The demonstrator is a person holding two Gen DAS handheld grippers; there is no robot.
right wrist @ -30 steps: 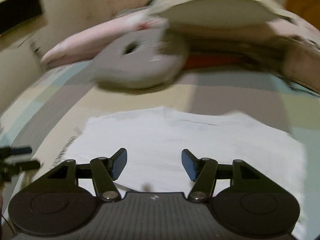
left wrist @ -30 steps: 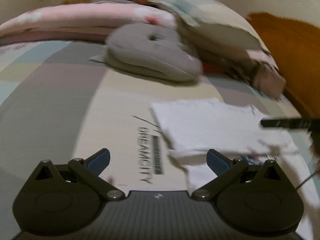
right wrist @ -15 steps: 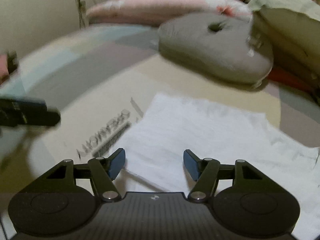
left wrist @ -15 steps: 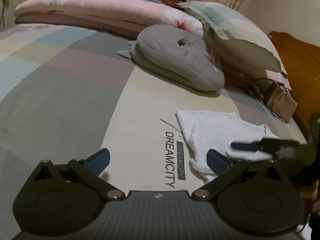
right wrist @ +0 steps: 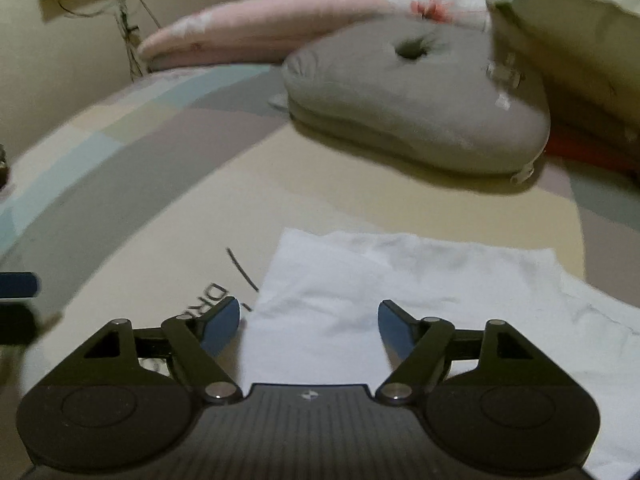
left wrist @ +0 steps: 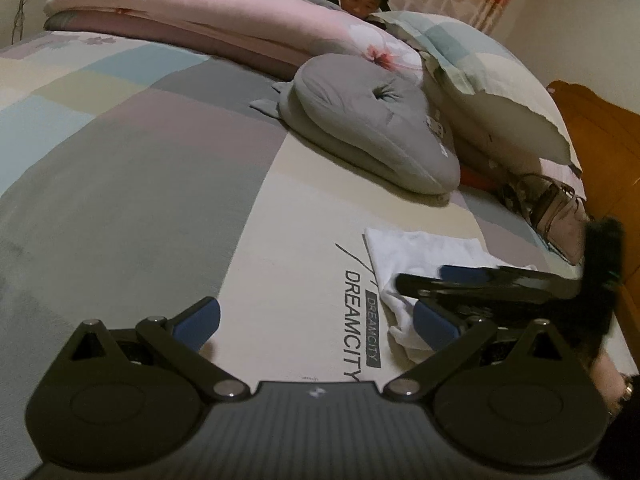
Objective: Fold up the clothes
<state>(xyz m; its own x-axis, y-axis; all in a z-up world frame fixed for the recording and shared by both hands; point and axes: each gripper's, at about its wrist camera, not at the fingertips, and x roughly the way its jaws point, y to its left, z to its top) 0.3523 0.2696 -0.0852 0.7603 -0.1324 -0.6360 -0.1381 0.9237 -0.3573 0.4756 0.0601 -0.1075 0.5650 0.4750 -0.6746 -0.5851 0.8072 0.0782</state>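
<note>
Hovering right gripper (right wrist: 309, 322) was nearer, jaws opening, nothing pinched; white garment (right wrist: 400, 280) lay lower centre, left edge between them. Left gripper (left wrist: 316, 322) wide, empty.

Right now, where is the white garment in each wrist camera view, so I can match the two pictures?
Left wrist view: the white garment lies at lower right on the bed, partly hidden behind the other tool.
Right wrist view: the white garment fills the lower centre and right, straight ahead of the tool.
Shared landmark: the grey cushion beyond the garment.
</note>
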